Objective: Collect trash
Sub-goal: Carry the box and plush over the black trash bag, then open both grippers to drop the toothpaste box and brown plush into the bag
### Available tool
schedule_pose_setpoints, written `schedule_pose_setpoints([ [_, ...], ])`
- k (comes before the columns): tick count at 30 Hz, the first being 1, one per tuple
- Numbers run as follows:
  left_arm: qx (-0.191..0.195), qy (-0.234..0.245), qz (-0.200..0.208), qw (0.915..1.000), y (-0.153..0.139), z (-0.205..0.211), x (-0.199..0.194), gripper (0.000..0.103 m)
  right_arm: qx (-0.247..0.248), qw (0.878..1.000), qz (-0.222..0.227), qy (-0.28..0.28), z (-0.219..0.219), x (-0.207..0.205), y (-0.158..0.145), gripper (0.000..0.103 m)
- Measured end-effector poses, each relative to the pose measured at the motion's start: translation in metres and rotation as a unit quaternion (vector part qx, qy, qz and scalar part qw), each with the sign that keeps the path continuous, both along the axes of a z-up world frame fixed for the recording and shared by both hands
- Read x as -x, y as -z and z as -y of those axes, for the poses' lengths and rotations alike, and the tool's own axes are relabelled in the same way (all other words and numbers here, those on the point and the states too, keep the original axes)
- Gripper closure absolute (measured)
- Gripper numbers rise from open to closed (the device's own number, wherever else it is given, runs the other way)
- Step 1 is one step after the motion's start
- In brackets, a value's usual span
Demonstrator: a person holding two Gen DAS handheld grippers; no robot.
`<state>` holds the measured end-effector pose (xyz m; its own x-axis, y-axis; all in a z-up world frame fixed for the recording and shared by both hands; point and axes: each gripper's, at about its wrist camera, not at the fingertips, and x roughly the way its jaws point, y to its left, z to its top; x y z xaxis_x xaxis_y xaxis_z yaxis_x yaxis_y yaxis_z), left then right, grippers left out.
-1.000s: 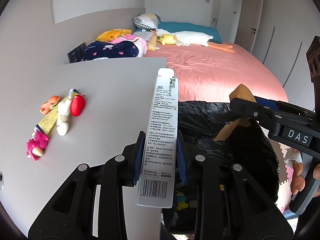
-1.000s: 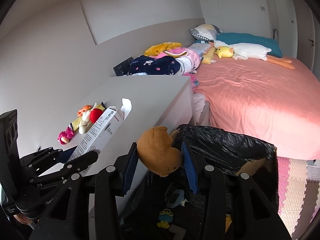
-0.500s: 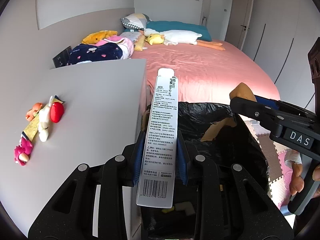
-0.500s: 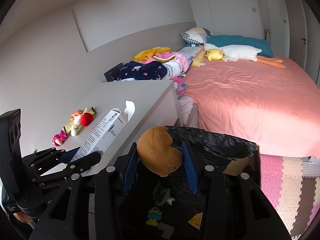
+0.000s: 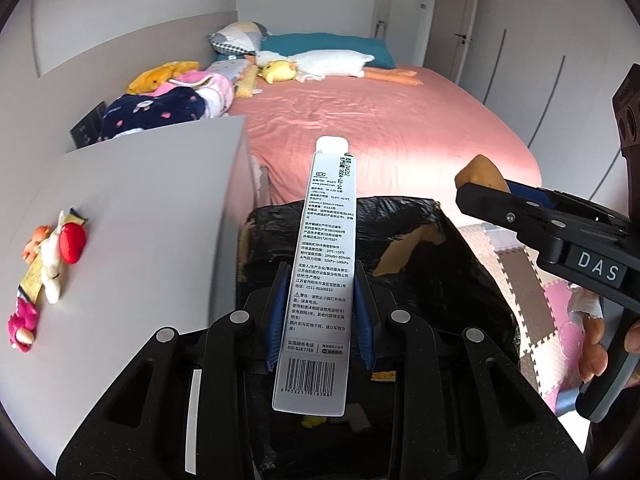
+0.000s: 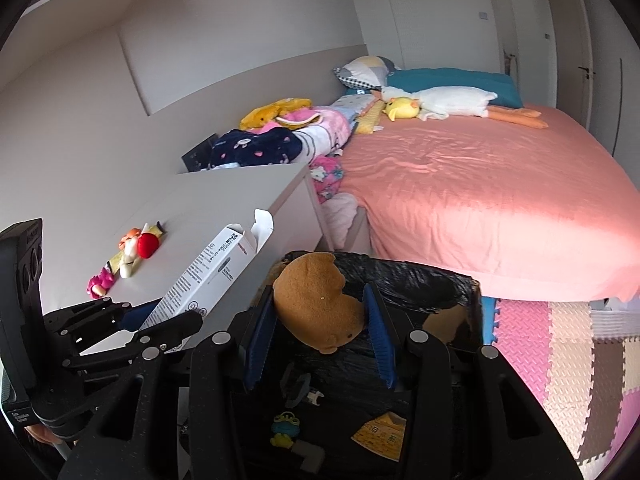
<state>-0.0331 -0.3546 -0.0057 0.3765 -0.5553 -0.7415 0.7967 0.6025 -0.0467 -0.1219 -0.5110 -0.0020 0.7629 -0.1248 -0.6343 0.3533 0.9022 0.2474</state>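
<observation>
Above the black-lined trash bin (image 5: 420, 240), the left gripper (image 5: 320, 316) clamps a long white printed carton (image 5: 320, 280) upright. Beside it, the right gripper (image 6: 320, 324) grasps a brown plush piece (image 6: 316, 300) over the same bin, next to the grey counter (image 5: 152, 216).

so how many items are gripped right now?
2. The white box sits in the left gripper; the brown plush in the right gripper. Both are above the bin.
</observation>
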Motion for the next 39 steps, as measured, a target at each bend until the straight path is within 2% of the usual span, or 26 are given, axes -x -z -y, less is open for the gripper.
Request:
schedule_pose_setpoints([
  [14, -0.001, 0.037, -0.006, 0.9993, 0.0, 0.02, 0.012, 0.073, 0.007, 1.0, -0.002, 0.029, 0.012, 0.02, -0.002, 0.057],
  [20, -0.002, 0.042, -0.011, 0.9991, 0.003, 0.026, 0.014, 0.073, 0.019, 0.999, -0.008, 0.044, 0.012, 0.026, 0.001, 0.057],
  [36, -0.018, 0.049, -0.03, 0.9982, 0.016, 0.03, 0.014, 0.072, 0.006, 0.998, -0.023, 0.051, 0.021, 0.023, 0.013, 0.057],
  [37, -0.02, 0.052, -0.03, 0.998, 0.017, 0.031, 0.014, 0.07, 0.005, 0.998, -0.022, 0.052, 0.022, 0.023, 0.013, 0.057],
  [38, -0.024, 0.054, -0.026, 0.9979, 0.017, 0.031, 0.014, 0.053, 0.002, 0.998, -0.022, 0.052, 0.023, 0.023, 0.013, 0.048],
  [39, -0.028, 0.05, -0.017, 0.9982, 0.016, 0.031, 0.015, 0.036, 0.001, 0.998, -0.021, 0.054, 0.023, 0.024, 0.013, 0.034],
])
